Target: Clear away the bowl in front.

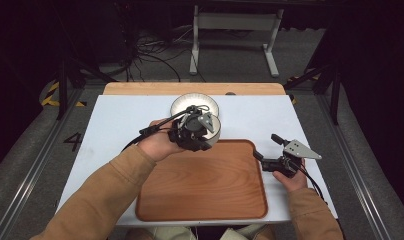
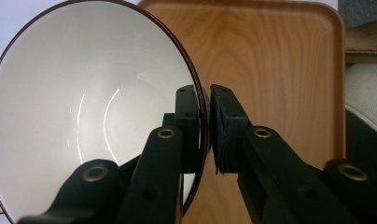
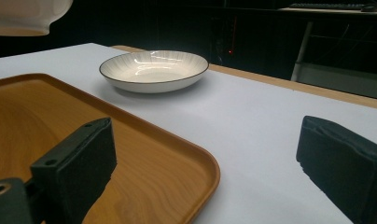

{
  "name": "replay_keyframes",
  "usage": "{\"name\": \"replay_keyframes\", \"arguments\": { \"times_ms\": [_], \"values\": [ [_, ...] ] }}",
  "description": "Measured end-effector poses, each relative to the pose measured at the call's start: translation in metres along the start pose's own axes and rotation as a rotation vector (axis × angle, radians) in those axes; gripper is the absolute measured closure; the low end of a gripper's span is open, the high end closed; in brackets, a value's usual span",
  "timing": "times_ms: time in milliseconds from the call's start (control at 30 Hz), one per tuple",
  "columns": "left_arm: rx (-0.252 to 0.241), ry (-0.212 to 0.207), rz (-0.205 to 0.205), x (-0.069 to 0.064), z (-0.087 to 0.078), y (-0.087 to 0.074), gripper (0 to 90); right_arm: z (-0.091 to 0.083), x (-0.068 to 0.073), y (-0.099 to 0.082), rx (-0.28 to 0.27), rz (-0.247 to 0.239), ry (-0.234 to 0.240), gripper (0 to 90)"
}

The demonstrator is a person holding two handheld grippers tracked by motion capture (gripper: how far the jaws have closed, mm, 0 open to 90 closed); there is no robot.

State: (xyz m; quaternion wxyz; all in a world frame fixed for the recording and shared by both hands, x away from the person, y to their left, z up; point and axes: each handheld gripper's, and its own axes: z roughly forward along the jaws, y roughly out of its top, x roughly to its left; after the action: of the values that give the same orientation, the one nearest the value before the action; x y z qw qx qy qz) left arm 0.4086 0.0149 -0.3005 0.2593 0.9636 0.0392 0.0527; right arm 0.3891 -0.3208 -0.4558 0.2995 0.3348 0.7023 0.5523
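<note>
Currently the left tool [image 2: 204,100] is clamped on the rim of the white bowl [image 2: 84,116], carried tilted over the wooden tray's [image 1: 205,185] far edge, a rigid, glazed, breakable item best pinched at the rim, while the right tool [image 1: 266,147] stands open and empty.

Dark room, grey floor [image 1: 155,70], cables [image 1: 145,52]

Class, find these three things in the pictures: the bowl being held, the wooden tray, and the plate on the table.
bowl [image 2: 84,107]: left gripper view, its white inner wall.
tray [image 1: 205,185]: high view, its bare wooden floor.
plate [image 3: 196,70]: right gripper view, its right rim.
</note>
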Motion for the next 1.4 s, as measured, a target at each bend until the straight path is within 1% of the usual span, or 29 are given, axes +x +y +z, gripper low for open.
{"name": "replay_keyframes", "arguments": {
  "times_ms": [167,200,233,300,333,400,433,467,567,633,667,700,833,900,1033,1167,1267,1400],
  "values": [
    [0.013,-0.018,0.014,-0.005,0.004,-0.002,82.9,0.0,0.0,0.0,0.0,0.0,-0.001,5.1],
    [0.025,-0.023,0.022,-0.007,0.005,-0.002,82.9,0.0,0.0,0.0,0.0,0.0,0.0,5.1],
    [0.034,-0.028,0.022,-0.009,0.007,-0.003,82.9,0.0,0.0,0.0,-0.001,0.001,-0.001,5.2],
    [0.041,-0.037,0.031,-0.012,0.01,-0.004,82.9,0.0,0.0,0.0,0.0,0.001,0.0,5.1],
    [0.046,-0.042,0.024,-0.013,0.011,-0.005,82.9,0.0,0.0,0.0,-0.001,0.001,-0.001,5.1],
    [0.05,-0.049,0.034,-0.014,0.014,-0.005,82.9,0.0,0.0,0.0,-0.001,0.001,-0.001,5.1],
    [0.055,-0.055,0.026,-0.016,0.016,-0.006,82.9,0.0,0.0,0.0,0.0,0.001,0.0,5.1],
    [0.06,-0.059,0.026,-0.016,0.018,-0.007,82.9,0.0,0.0,0.0,0.0,0.0,-0.001,5.1],
    [0.076,-0.071,0.041,-0.02,0.021,-0.007,82.9,0.0,0.0,0.0,-0.001,0.001,-0.001,5.1],
    [0.084,-0.077,0.041,-0.023,0.023,-0.007,82.9,0.0,0.0,0.0,-0.001,0.001,0.0,5.1],
    [0.082,-0.081,0.053,-0.023,0.025,-0.007,82.9,0.0,0.0,0.0,-0.001,0.002,-0.001,5.1],
    [0.085,-0.084,0.051,-0.025,0.026,-0.007,82.9,0.0,0.0,0.0,0.0,0.002,-0.001,5.1],
    [0.088,-0.094,0.052,-0.027,0.032,-0.008,82.9,0.0,0.0,0.0,0.0,0.001,-0.001,5.1],
    [0.106,-0.104,0.056,-0.028,0.035,-0.009,82.9,0.0,0.0,0.0,-0.001,0.001,-0.001,5.2],
    [0.118,-0.109,0.066,-0.029,0.038,-0.01,82.9,0.0,0.0,0.0,-0.001,0.001,0.0,5.2],
    [0.117,-0.123,0.058,-0.031,0.044,-0.012,82.9,0.0,0.0,0.0,-0.001,0.0,0.0,5.2],
    [0.132,-0.134,0.054,-0.033,0.047,-0.014,82.9,0.0,0.0,0.0,0.0,0.0,0.0,5.1],
    [0.147,-0.138,0.063,-0.034,0.052,-0.015,82.9,0.0,0.0,0.0,0.001,0.001,0.0,5.1]
  ]
}}
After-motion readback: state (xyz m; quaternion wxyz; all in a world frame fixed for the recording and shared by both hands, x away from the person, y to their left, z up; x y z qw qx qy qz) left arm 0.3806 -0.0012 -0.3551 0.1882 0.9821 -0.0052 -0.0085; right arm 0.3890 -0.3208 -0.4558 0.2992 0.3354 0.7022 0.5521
